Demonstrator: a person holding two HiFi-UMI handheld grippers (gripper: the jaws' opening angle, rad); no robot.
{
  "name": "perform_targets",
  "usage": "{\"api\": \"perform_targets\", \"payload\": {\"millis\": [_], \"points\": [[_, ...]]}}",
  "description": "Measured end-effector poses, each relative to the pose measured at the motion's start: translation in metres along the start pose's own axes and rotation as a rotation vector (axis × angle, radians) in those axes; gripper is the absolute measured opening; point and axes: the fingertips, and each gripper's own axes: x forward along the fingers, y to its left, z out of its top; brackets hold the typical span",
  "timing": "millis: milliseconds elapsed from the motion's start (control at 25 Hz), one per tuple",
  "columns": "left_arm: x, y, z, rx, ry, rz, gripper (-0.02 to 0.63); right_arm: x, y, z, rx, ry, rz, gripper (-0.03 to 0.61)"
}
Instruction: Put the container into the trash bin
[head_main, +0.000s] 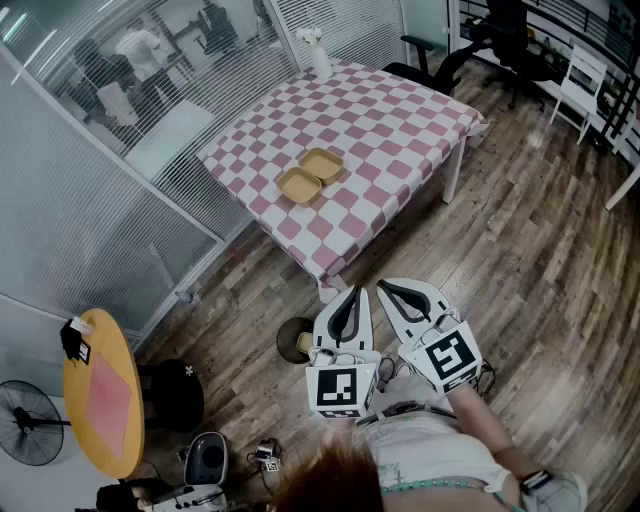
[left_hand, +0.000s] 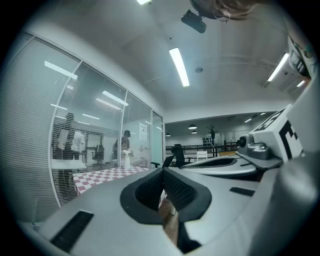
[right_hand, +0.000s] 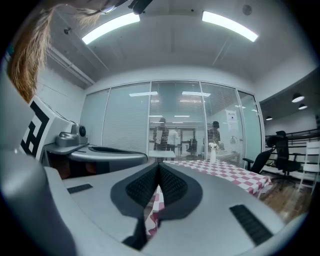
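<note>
Near the person's body, left tool (head_main: 352, 295) is clenched, pads together, empty, with a dark round bin (head_main: 290, 340) on the floor just to its left. Right tool (head_main: 386, 288) sits just beside it, clenched too, holding nothing. Open tan container (head_main: 311, 176) lies on the checkered desk (head_main: 400, 120), well ahead of both tools, untouched.
</note>
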Motion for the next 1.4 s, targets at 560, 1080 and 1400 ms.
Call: {"api": "perform_targets", "payload": {"millis": [560,1080,1400], "points": [[0.015,0.004,-0.016,-0.011,0.037,0.011,0.006,0.005,-0.009,-0.020,0.051,-0.006,0.048,-0.006],[0.097,0.060,-0.004,-0.027,0.000,-0.049,0.006,0.082,-0.058,-0.015,0.058,-0.015,0.005,-0.006],[0.153,0.120,0.007,-0.019,-0.011,-0.084,0.006,0.160,-0.084,-0.007,0.045,-0.021,-0.014,-0.006]]}}
